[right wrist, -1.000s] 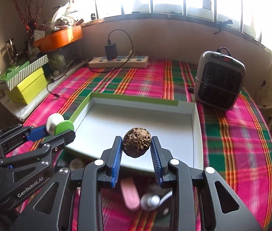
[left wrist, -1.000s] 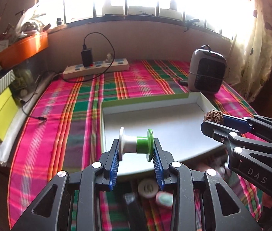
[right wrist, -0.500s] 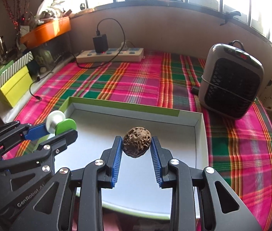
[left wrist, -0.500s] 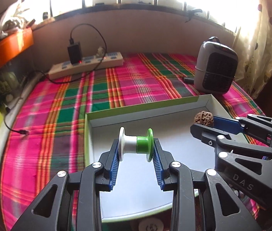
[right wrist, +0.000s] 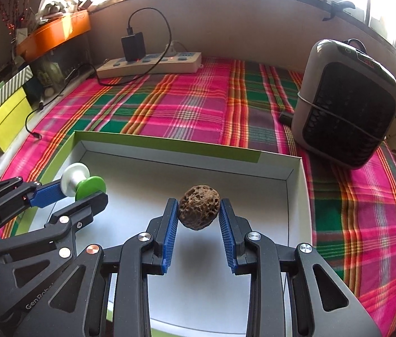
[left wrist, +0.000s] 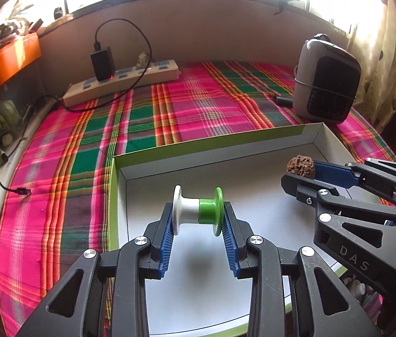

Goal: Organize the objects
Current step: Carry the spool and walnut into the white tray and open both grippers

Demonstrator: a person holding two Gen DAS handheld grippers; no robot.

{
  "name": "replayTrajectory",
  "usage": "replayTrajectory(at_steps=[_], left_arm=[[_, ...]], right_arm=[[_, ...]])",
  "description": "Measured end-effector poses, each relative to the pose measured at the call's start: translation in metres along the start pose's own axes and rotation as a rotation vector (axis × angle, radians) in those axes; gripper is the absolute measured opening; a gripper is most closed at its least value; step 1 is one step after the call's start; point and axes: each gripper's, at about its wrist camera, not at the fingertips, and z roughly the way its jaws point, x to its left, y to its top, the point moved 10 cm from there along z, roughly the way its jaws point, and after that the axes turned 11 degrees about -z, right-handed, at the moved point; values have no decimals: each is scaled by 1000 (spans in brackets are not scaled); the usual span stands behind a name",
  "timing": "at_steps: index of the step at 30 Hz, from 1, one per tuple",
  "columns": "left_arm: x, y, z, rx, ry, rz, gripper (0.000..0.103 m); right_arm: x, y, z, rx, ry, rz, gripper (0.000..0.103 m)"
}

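Both loaded grippers now farther over white tray on plaid cloth: left gripper pinching spool, right gripper pinching pitted nut.

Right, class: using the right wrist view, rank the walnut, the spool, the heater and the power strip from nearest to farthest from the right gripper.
1. Walnut: clamped in the right gripper, over the tray.
2. Spool: to the left, held by the left gripper.
3. Heater: far right, on the cloth beyond the tray.
4. Power strip: back left, by the wall.
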Motion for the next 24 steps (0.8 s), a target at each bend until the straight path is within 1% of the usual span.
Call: replayTrajectory(at_steps=[14, 24], left_arm=[[3, -3, 8, 37, 5, -10, 30], [3, -5, 9, 47, 12, -3, 30]], right_arm=[[0, -3, 8, 26, -3, -18, 31], [-1, -4, 9, 39, -14, -23, 31]])
